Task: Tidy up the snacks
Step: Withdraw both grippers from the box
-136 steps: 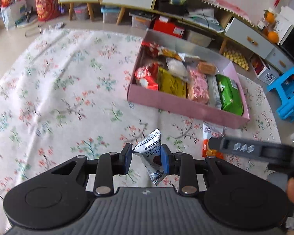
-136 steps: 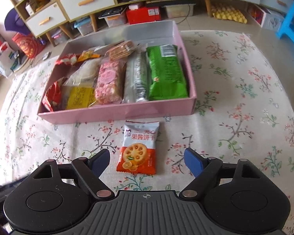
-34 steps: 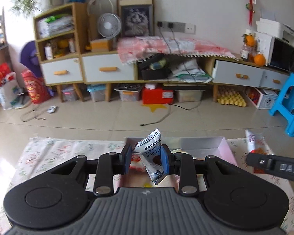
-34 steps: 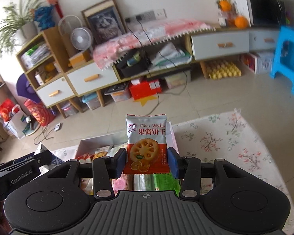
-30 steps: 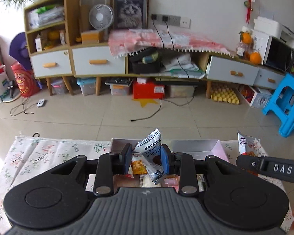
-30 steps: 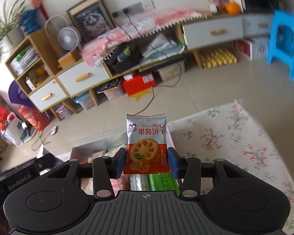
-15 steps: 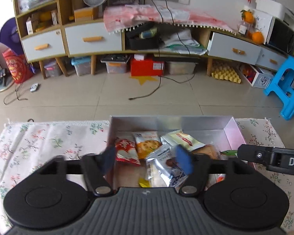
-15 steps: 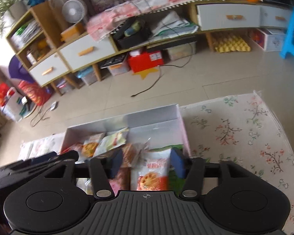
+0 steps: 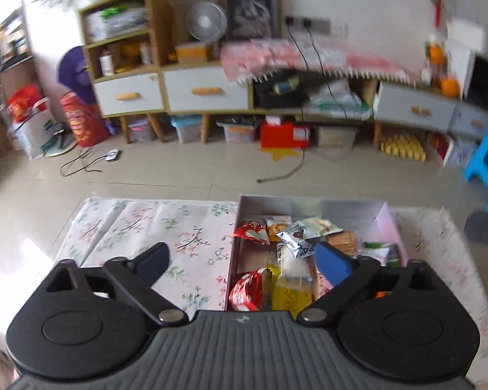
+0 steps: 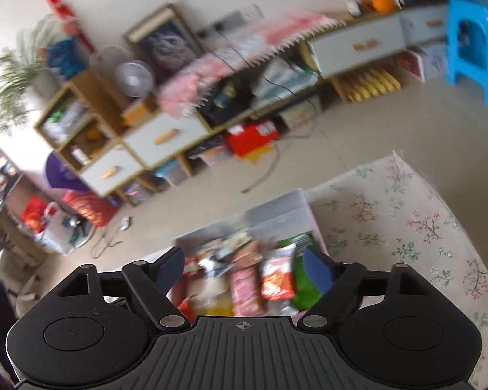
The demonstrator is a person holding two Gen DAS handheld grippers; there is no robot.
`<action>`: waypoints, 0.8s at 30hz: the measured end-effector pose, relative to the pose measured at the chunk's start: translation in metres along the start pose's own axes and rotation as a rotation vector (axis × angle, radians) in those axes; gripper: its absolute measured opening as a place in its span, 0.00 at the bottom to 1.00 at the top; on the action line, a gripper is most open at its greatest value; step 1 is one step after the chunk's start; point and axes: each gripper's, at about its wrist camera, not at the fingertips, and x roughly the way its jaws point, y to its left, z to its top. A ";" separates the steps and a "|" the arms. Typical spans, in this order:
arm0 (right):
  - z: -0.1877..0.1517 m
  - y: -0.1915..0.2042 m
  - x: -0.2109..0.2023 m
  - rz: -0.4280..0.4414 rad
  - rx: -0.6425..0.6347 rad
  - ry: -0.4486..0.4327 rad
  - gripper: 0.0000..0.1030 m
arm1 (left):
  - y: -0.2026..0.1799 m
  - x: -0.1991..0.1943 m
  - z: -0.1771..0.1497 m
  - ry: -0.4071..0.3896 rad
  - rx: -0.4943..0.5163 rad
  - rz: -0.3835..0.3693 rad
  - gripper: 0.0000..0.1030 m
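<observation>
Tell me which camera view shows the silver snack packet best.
The left wrist view: the silver snack packet lies sharp and unobstructed on the other snacks in the pink box. In the right wrist view, motion blur leaves only a pale smear there.

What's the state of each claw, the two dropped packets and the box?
left claw: jaws opening, nothing between them
right claw: jaws opening, nothing gripped
silver snack packet: lying in box
orange biscuit packet: lying in box
pink snack box: open-topped, full of snacks
</observation>
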 end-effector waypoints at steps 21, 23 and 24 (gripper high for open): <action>-0.093 0.011 -0.022 -0.152 -0.283 0.068 0.89 | 0.031 -0.015 -0.060 0.104 -0.107 -0.052 0.99; -0.094 0.010 -0.023 -0.162 -0.301 0.053 0.89 | 0.031 -0.017 -0.064 0.109 -0.116 -0.064 0.99; -0.095 0.010 -0.024 -0.166 -0.305 0.050 0.89 | 0.030 -0.019 -0.066 0.108 -0.111 -0.065 0.99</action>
